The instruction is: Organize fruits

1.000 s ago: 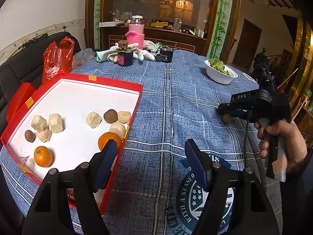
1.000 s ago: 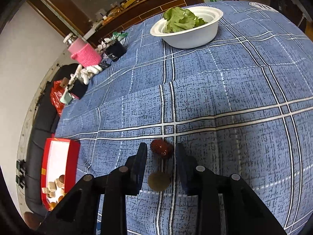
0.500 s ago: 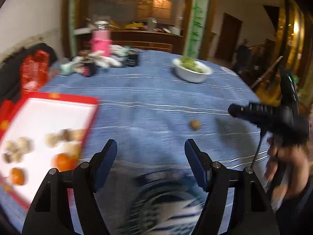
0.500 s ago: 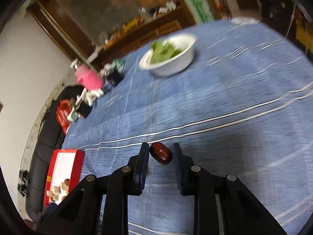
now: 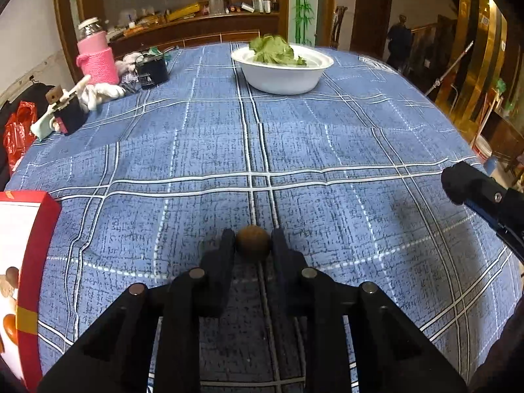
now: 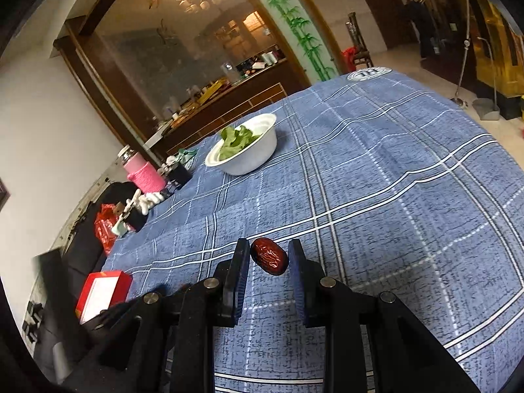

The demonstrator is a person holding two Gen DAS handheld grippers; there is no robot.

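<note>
Red cardboard box at desk edge; left tool closing on round brown fruit; right tool pinched wrinkled red date.

The left wrist camera looks steeply down along its fingers, close over the blue plaid tablecloth. The right wrist camera sits higher, rolled sideways, facing across the table. Both views share the white bowl of greens, the pink bottle and the red box.
</note>
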